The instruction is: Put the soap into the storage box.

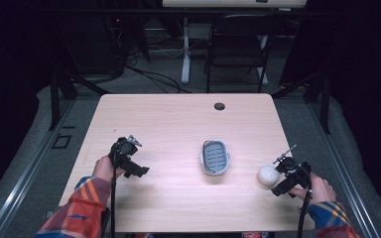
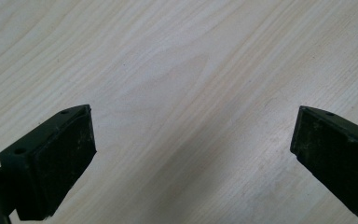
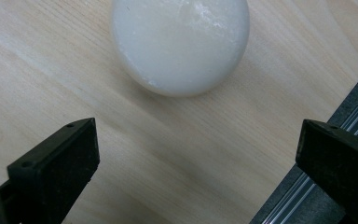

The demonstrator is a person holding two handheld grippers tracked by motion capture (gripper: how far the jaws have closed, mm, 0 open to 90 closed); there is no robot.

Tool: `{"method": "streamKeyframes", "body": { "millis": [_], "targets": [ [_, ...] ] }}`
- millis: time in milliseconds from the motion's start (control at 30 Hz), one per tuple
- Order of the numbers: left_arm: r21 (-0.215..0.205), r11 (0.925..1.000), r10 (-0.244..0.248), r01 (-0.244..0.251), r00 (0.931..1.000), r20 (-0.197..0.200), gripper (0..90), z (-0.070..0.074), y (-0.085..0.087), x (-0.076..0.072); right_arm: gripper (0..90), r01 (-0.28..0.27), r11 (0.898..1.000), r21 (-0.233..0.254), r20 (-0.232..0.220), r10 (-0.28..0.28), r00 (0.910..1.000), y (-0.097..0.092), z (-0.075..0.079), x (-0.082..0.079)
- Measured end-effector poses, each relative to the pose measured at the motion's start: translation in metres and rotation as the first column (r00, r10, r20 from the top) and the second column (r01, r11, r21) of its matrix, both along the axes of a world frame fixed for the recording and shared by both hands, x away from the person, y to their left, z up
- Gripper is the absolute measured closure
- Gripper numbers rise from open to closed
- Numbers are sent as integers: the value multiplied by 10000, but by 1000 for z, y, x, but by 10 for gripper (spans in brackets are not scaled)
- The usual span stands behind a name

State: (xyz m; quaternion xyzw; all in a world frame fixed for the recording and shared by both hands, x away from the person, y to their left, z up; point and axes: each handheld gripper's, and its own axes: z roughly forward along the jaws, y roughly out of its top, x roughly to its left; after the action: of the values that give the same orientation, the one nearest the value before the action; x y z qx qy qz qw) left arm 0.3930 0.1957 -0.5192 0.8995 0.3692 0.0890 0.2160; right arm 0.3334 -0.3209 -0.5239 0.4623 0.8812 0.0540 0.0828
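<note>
A round white bar of soap (image 1: pixel 267 175) lies on the light wooden table (image 1: pixel 178 119) near its right edge. My right gripper (image 1: pixel 279 182) hovers just right of it, open; in the right gripper view the soap (image 3: pixel 179 44) sits beyond the wide-apart jaws, not between them. A grey slotted soap dish (image 1: pixel 215 157) stands at the table's middle, with nothing in it. My left gripper (image 1: pixel 138 167) is held over the left part of the table, open; the left gripper view has bare wood (image 2: pixel 186 93) between its jaws.
A dark cable hole (image 1: pixel 219 106) sits near the table's far edge. The table's right edge and a metal floor rail (image 3: pixel 303 196) lie close to the right gripper. A folding chair (image 1: pixel 238 44) and a desk leg stand beyond the table.
</note>
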Motion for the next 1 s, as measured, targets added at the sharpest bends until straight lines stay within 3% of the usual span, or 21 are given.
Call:
{"method": "streamKeyframes", "body": {
  "millis": [300, 367, 400, 500, 867, 900, 933, 1000],
  "targets": [
    [-39, 10000, -8, 8, 10000, -92, 0, -1, 0, 1, 0, -208, 9998, -66, -219, 206, 9995, 1, 3, 1],
    [1, 10000, -77, 77, 9999, -123, 0, -2, -2, 1, 0, -343, 9994, -3, -354, 343, 9988, 1, 3, 1],
    [25, 9999, -101, 102, 9999, -132, 0, -2, -2, 1, 0, -188, 9993, 325, -95, 191, 9998, 2, 0, -1],
    [41, 9999, -114, 115, 9998, -161, 0, -2, -2, 1, 0, -631, 9979, -113, -458, 625, 9970, 1, 4, 1],
    [24, 10000, -84, 84, 9998, -185, 0, -2, -1, 1, 0, -480, 9986, -210, -491, 469, 9977, 3, 5, 2],
    [18, 10000, -82, 83, 9998, -198, 0, -2, 0, 2, 0, -257, 9997, 43, -253, 258, 9993, 3, 2, 1],
    [26, 10000, -83, 83, 9997, -234, 0, -3, 0, 2, 0, -448, 9988, -170, -473, 440, 9979, 3, 4, 3],
    [34, 10000, -66, 67, 9997, -255, 0, -3, 0, 2, 0, -210, 9998, 45, -303, 211, 9993, 4, 2, 3]
  ]
}}
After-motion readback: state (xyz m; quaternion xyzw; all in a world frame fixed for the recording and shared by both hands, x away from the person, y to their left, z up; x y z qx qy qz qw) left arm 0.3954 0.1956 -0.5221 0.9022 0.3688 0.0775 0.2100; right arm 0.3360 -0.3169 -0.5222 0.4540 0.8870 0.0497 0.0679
